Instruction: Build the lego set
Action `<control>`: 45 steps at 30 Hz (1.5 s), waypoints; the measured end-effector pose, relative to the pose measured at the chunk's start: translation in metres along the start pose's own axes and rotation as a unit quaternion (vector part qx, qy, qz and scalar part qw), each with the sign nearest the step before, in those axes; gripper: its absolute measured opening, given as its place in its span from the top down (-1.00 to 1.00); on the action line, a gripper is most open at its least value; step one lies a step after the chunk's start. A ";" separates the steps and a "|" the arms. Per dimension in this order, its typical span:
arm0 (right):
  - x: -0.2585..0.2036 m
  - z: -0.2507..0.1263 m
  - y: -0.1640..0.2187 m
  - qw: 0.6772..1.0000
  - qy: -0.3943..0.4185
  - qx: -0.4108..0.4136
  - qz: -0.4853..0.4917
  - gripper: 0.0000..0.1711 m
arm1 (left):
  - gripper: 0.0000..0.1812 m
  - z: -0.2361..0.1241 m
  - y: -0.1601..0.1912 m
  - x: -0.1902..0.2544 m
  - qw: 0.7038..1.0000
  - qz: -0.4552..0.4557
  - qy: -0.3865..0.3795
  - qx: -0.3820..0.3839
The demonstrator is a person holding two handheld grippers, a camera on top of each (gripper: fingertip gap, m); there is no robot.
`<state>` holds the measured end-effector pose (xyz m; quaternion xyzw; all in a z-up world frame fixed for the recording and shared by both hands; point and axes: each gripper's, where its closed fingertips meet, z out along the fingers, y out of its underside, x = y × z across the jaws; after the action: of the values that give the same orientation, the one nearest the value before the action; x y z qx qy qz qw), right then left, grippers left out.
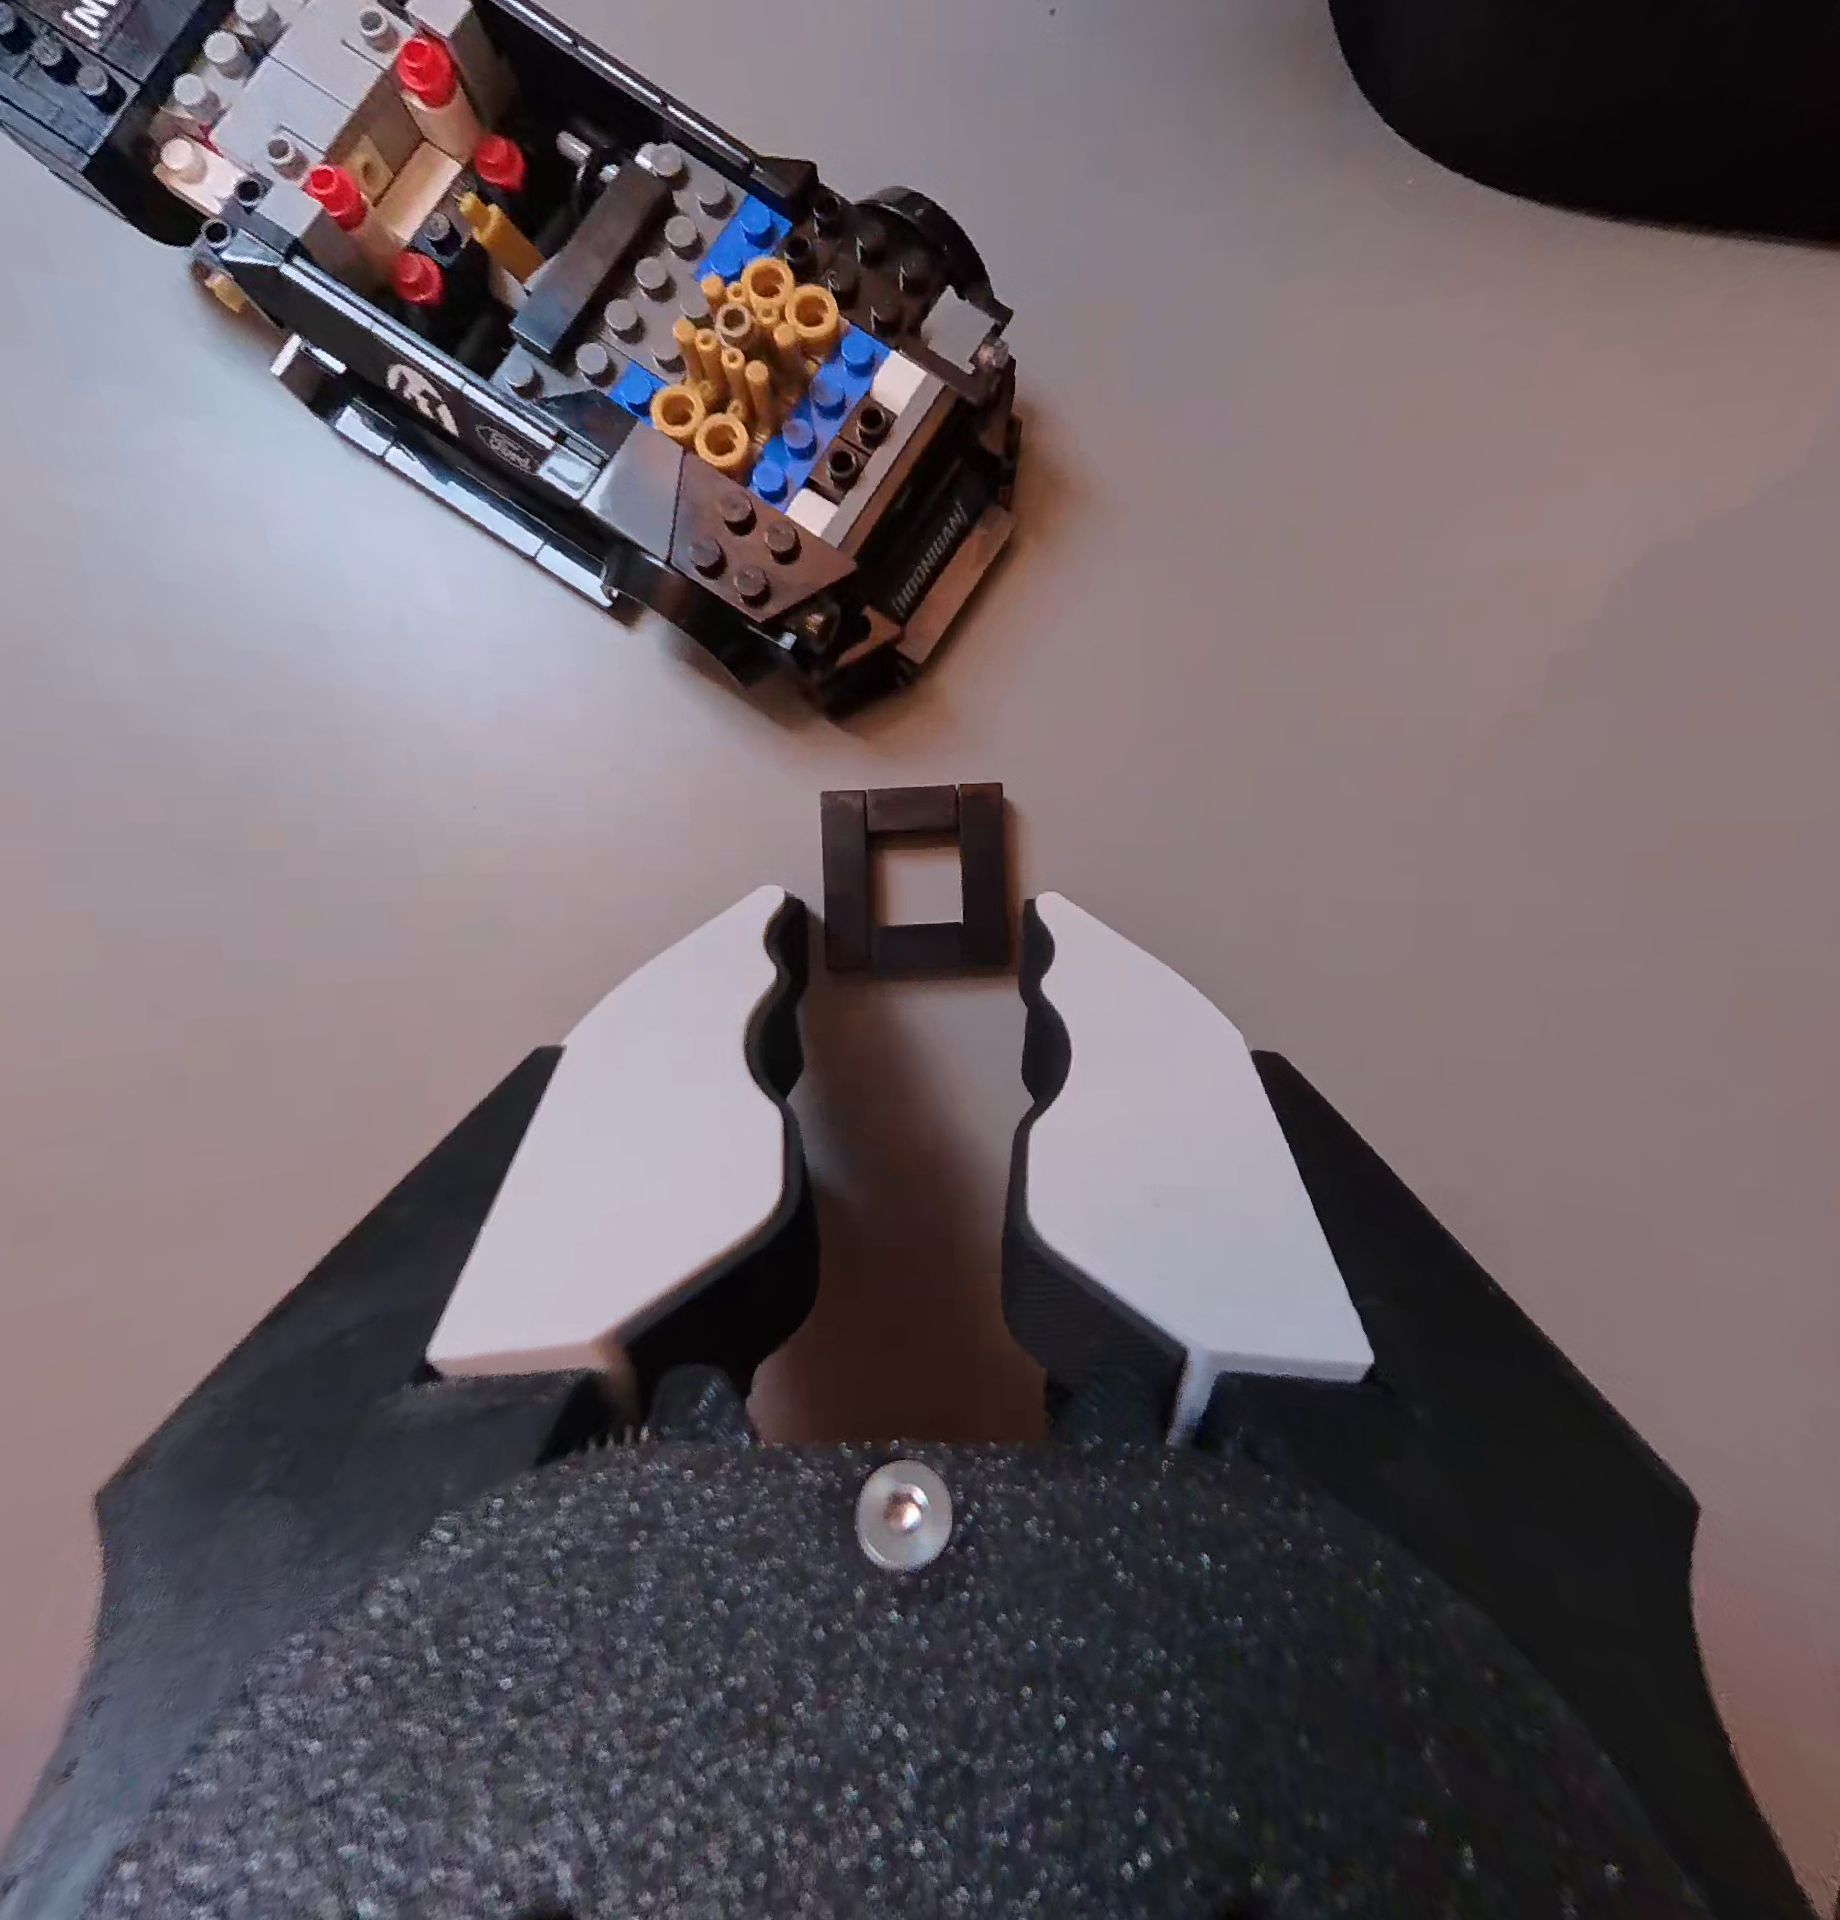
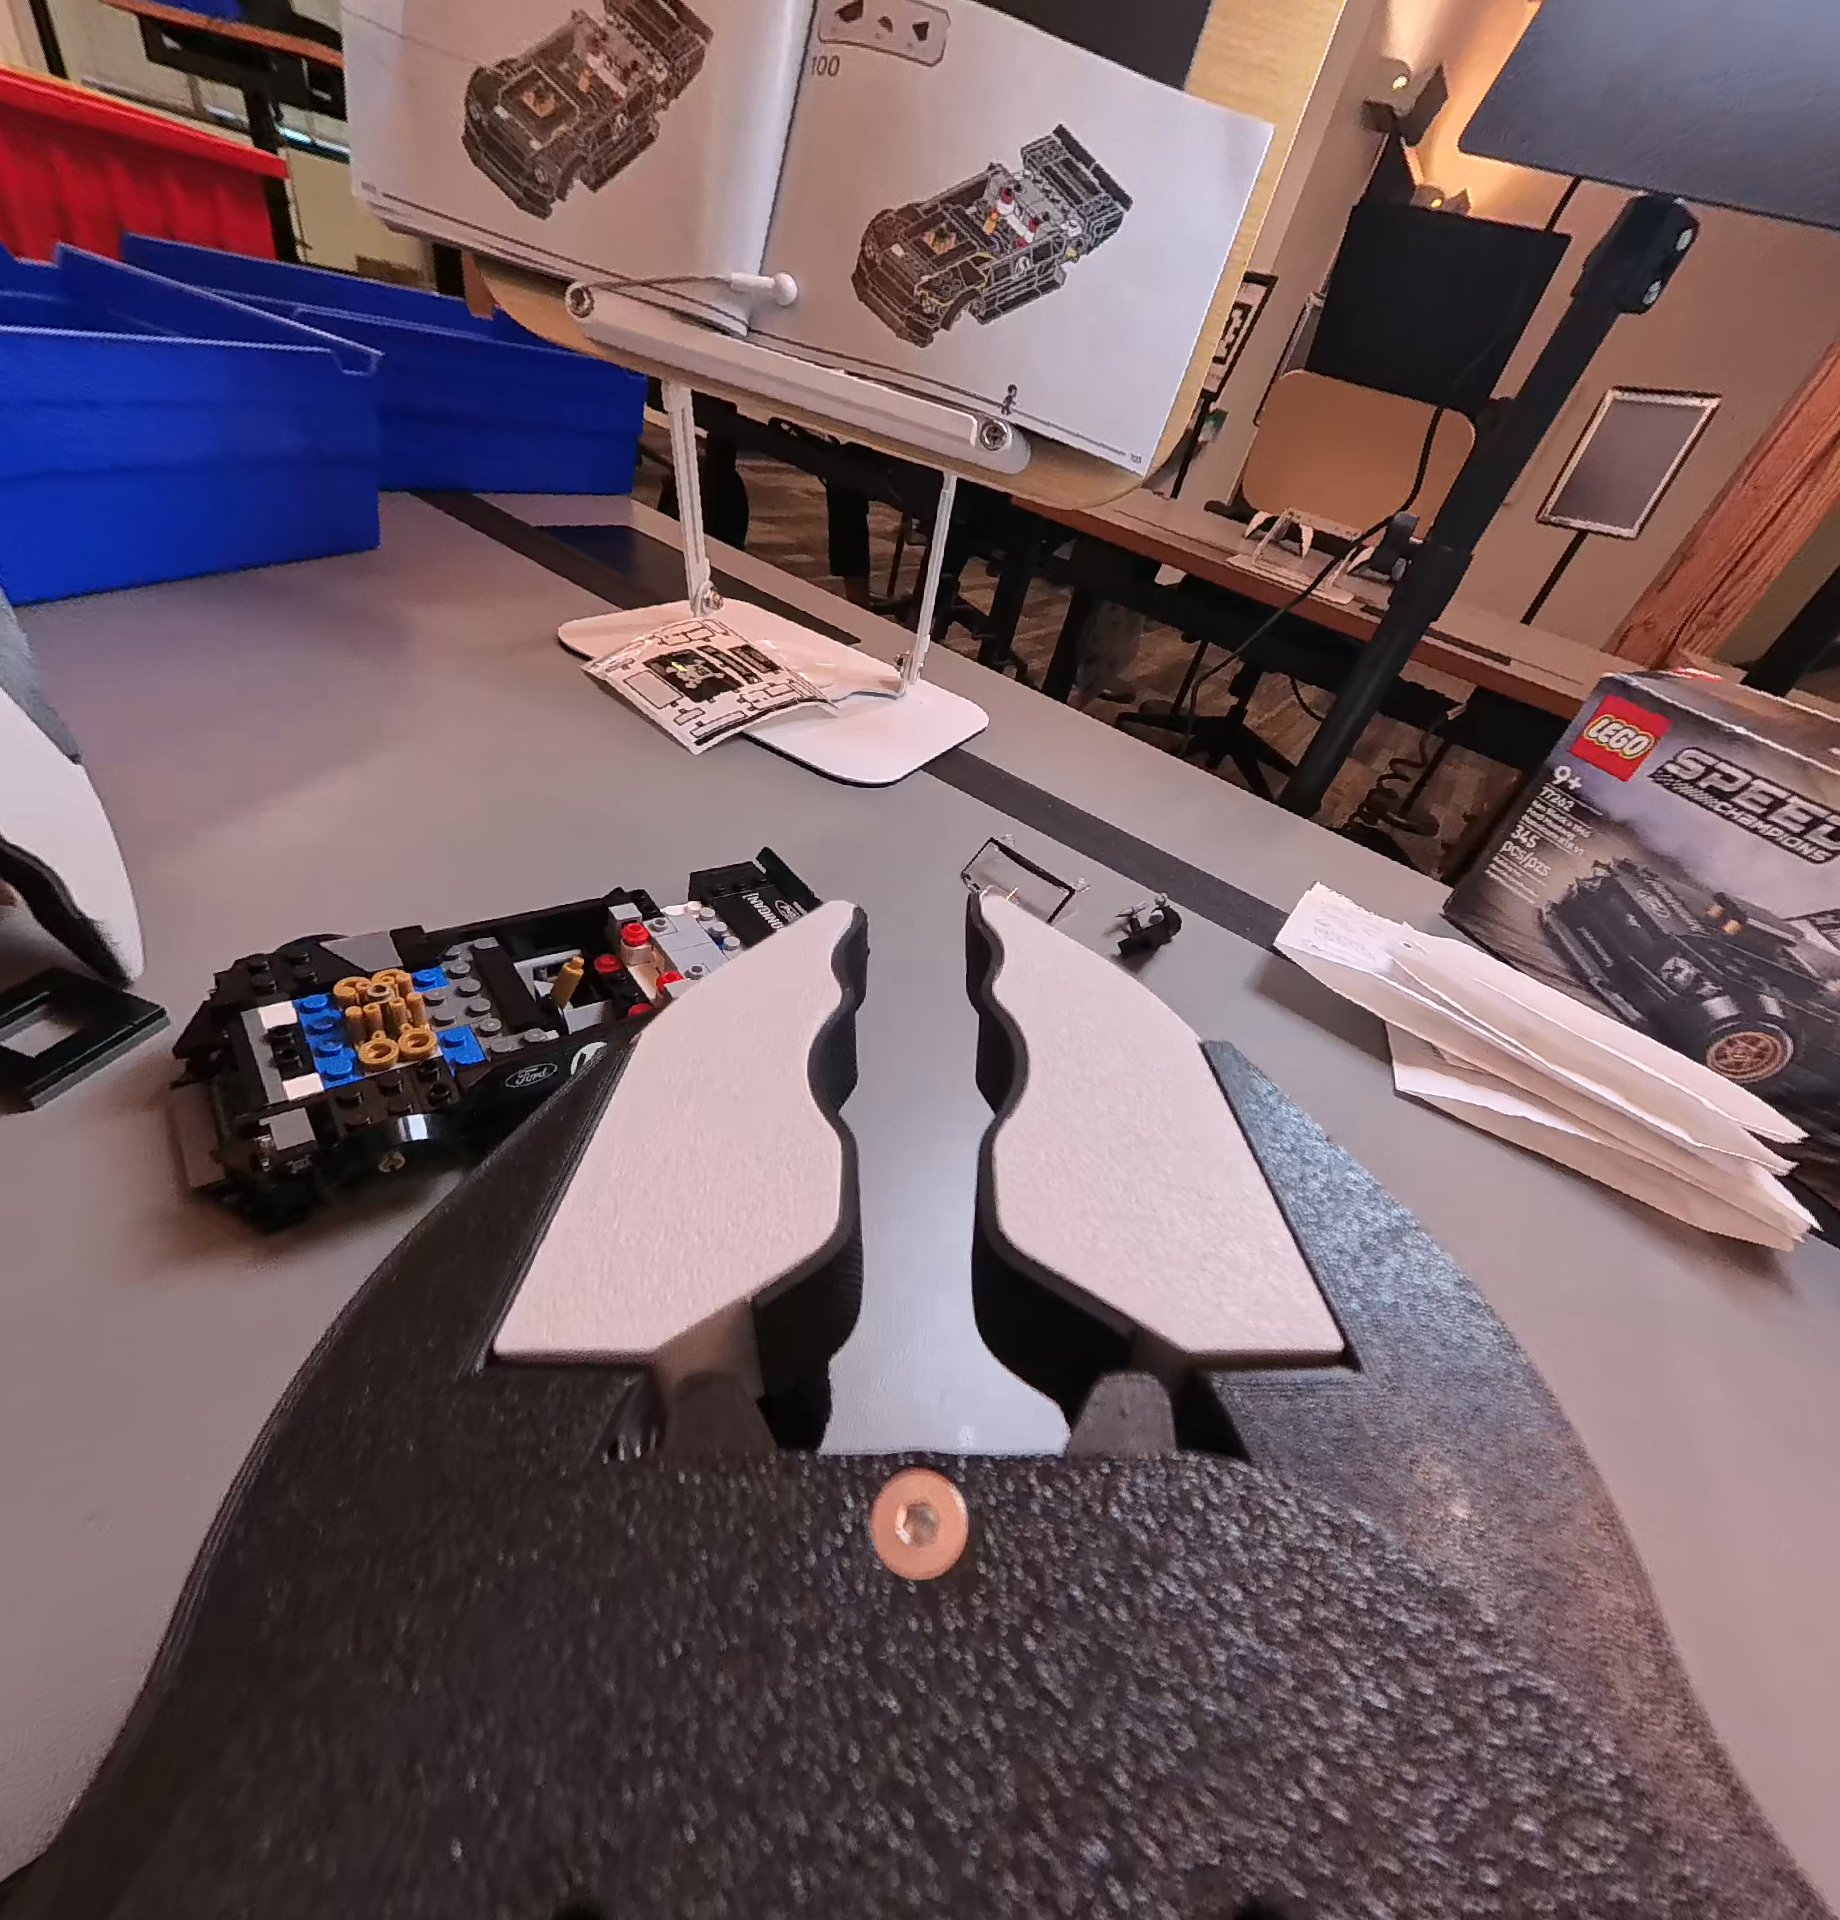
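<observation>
The left gripper, fingers apart, straddles the near end of the black frame lying flat on the table, the car lying at 11 o'clock beyond it, so I judge pickup is under way, needing a squeeze, while the right gripper hovers empty with fingers slightly apart

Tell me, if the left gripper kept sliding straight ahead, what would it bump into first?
Probably the black square frame piece lying flat on the table, right between the tips of the open left gripper. The half-built lego car lies farther on, off to the left.
</observation>
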<state>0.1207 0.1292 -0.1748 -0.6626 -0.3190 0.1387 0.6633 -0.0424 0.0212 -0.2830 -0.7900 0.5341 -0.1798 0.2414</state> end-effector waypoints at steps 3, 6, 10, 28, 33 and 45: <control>-0.001 0.000 0.001 1.000 -0.001 -0.003 -0.003 0.79 | 0.63 0.000 -0.001 -0.001 1.000 0.004 0.005 0.005; -0.003 0.000 0.002 1.000 -0.006 -0.007 -0.006 0.79 | 0.64 0.000 -0.001 -0.001 1.000 0.008 0.005 0.010; -0.004 0.001 0.003 1.000 -0.008 -0.010 -0.008 0.79 | 0.63 -0.001 -0.003 -0.003 1.000 0.015 -0.006 0.022; -0.046 0.005 0.005 0.992 -0.121 -0.025 0.009 0.76 | 0.64 -0.032 -0.072 -0.040 0.969 -0.110 -0.106 0.193; -0.079 0.009 -0.002 0.982 -0.184 -0.033 0.007 0.73 | 0.64 -0.024 -0.083 -0.046 0.962 -0.146 -0.127 0.192; -0.108 0.028 0.018 0.951 -0.287 -0.089 -0.076 0.67 | 0.64 0.000 -0.089 -0.046 0.967 -0.179 -0.122 0.137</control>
<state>0.0259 0.0871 -0.2205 -0.6246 -0.5568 0.2433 0.4906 0.0083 0.0914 -0.2331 -0.8480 0.3210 -0.1937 0.3745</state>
